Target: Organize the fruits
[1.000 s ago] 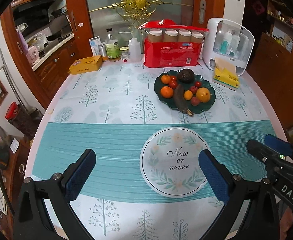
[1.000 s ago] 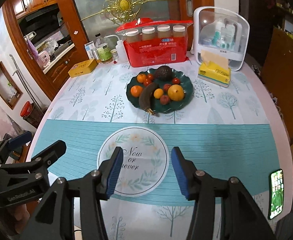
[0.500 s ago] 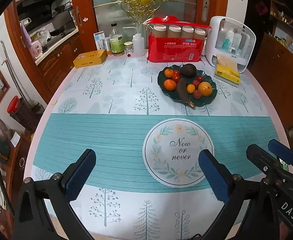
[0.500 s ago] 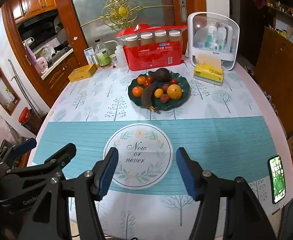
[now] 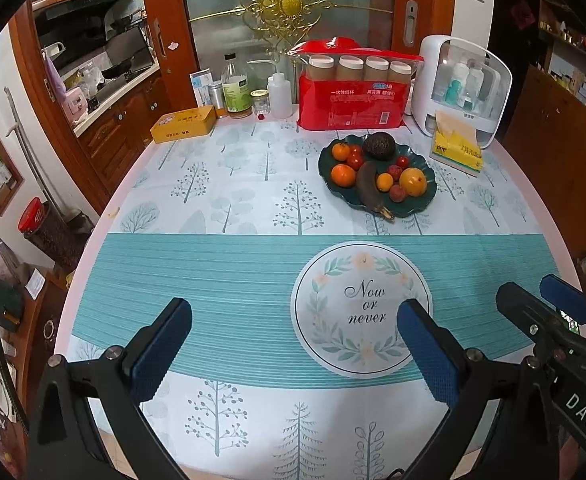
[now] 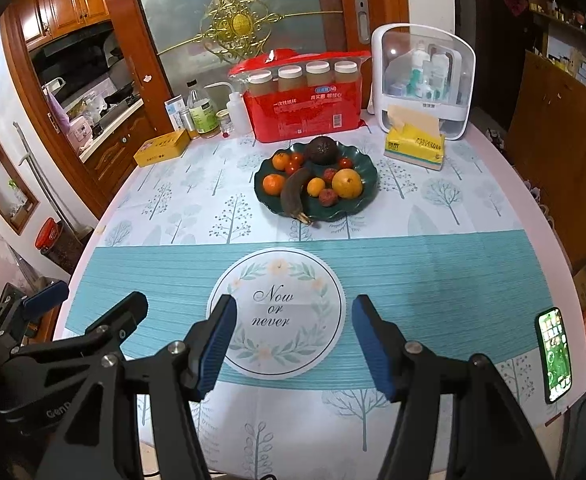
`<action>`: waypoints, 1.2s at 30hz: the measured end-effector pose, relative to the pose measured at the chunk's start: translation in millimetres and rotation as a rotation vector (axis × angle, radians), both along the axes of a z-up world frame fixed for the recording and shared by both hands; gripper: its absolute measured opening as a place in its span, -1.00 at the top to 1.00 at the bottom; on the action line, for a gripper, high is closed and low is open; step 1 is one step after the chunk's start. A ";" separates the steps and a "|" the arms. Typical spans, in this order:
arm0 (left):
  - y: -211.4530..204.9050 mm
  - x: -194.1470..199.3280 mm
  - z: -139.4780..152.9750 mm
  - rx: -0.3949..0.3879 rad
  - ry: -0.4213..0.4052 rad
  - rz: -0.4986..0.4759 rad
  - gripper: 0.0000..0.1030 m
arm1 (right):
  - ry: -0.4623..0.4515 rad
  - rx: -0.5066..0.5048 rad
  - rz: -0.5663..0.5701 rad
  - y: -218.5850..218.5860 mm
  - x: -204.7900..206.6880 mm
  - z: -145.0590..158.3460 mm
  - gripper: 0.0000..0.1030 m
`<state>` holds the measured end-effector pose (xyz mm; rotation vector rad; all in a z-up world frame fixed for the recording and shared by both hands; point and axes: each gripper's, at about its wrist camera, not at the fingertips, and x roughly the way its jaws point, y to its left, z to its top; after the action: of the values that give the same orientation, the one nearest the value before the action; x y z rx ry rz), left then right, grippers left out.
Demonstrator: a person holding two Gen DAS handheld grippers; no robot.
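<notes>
A dark green plate (image 5: 425,200) (image 6: 363,200) at the far middle of the table holds a dark banana (image 5: 369,188) (image 6: 293,194), an avocado (image 5: 379,146) (image 6: 321,151), several oranges, small tomatoes and lychees. My left gripper (image 5: 293,332) is open and empty over the near edge of the table, far from the plate. My right gripper (image 6: 293,332) is open and empty over the round "Now or never" print (image 6: 276,312). Each gripper shows at the side of the other's view.
At the back stand a red pack of cups (image 5: 353,100), a white storage box (image 5: 465,84), a yellow tissue pack (image 5: 455,148), bottles (image 5: 235,88) and a yellow tin (image 5: 183,124). A phone (image 6: 555,354) lies at the near right edge.
Both grippers have pulled back toward the near edge and risen a little, so the plate looks farther away. Both stay open. The fruit has not moved.
</notes>
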<state>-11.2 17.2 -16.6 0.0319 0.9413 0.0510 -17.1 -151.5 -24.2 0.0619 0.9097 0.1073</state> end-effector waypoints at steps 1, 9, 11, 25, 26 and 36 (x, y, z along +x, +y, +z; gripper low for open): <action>-0.1 0.3 0.5 0.000 0.000 0.000 -0.98 | -0.001 0.000 0.000 -0.3 0.5 0.3 -0.18; -2.2 2.5 0.1 -0.002 0.005 -0.001 -0.98 | 0.004 0.002 -0.003 -1.7 2.4 1.5 -0.18; -3.0 3.9 -0.8 -0.003 0.008 -0.002 -0.98 | 0.005 0.003 -0.004 -2.7 3.3 1.4 -0.18; -5.7 9.5 -8.7 0.002 0.039 -0.001 -0.98 | 0.008 0.006 -0.002 -7.4 5.4 -2.4 -0.18; -6.1 10.1 -9.5 0.004 0.041 0.000 -0.98 | 0.011 0.007 -0.003 -7.2 6.2 -3.3 -0.18; -7.0 11.2 -11.8 0.002 0.043 0.002 -0.98 | 0.015 0.010 -0.005 -6.5 7.9 -4.0 -0.18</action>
<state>0.0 10.1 -28.5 0.0337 0.9844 0.0528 -9.2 -158.0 -28.2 0.0744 0.9240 0.1074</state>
